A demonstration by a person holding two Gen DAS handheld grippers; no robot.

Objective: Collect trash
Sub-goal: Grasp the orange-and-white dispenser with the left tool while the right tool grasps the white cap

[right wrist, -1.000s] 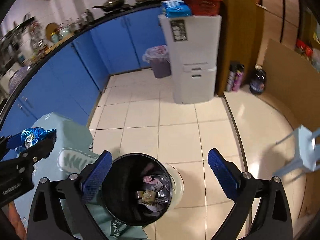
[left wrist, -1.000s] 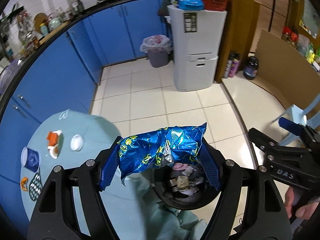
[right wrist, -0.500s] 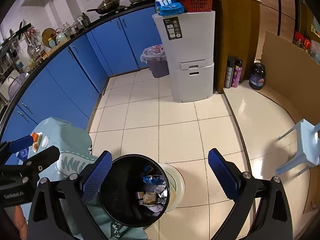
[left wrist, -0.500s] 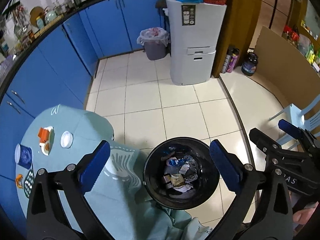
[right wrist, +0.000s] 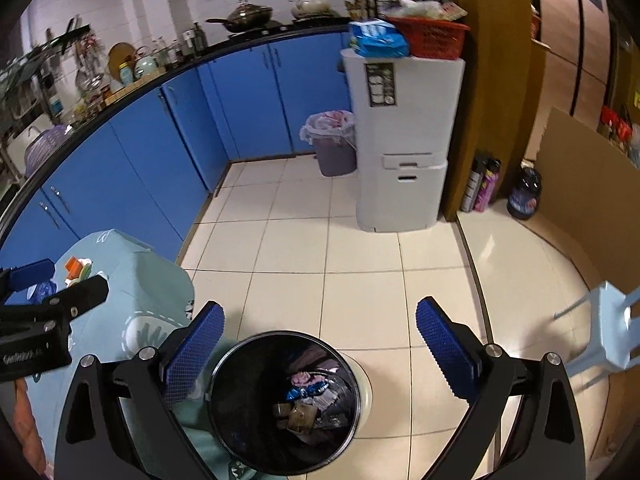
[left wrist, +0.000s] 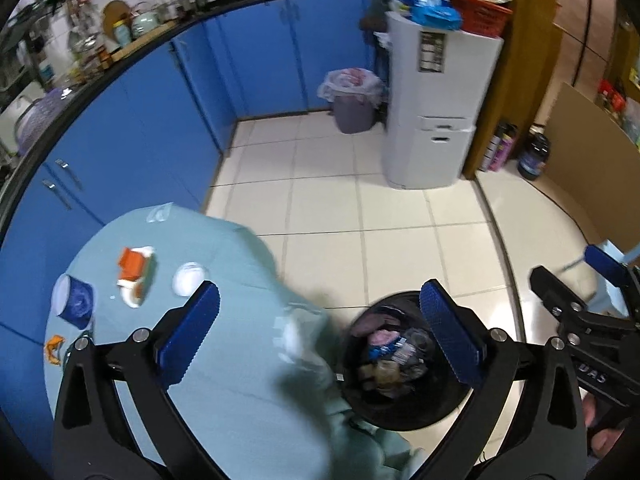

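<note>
My left gripper (left wrist: 320,312) is open and empty above the edge of the table (left wrist: 220,360) with its light blue cloth. The black bin (left wrist: 404,426) stands on the floor under its right finger, and a blue snack bag (left wrist: 384,350) lies inside on other trash. On the cloth to the left lie an orange wrapper (left wrist: 134,268), a blue cup (left wrist: 76,300), a white lid (left wrist: 188,278) and an orange scrap (left wrist: 54,346). My right gripper (right wrist: 320,316) hangs open and empty over the bin (right wrist: 240,420), where the blue snack bag (right wrist: 308,392) also shows.
Blue kitchen cabinets (right wrist: 160,152) curve along the left and back. A lined grey bin (right wrist: 334,148) and a white cabinet (right wrist: 404,140) stand at the back. Bottles (right wrist: 484,184) stand by a wooden post, and a light blue plastic chair (right wrist: 608,328) is at the right.
The left gripper opened and the blue snack bag dropped into the black bin. Both grippers then swung left, bringing more of the table into view.
</note>
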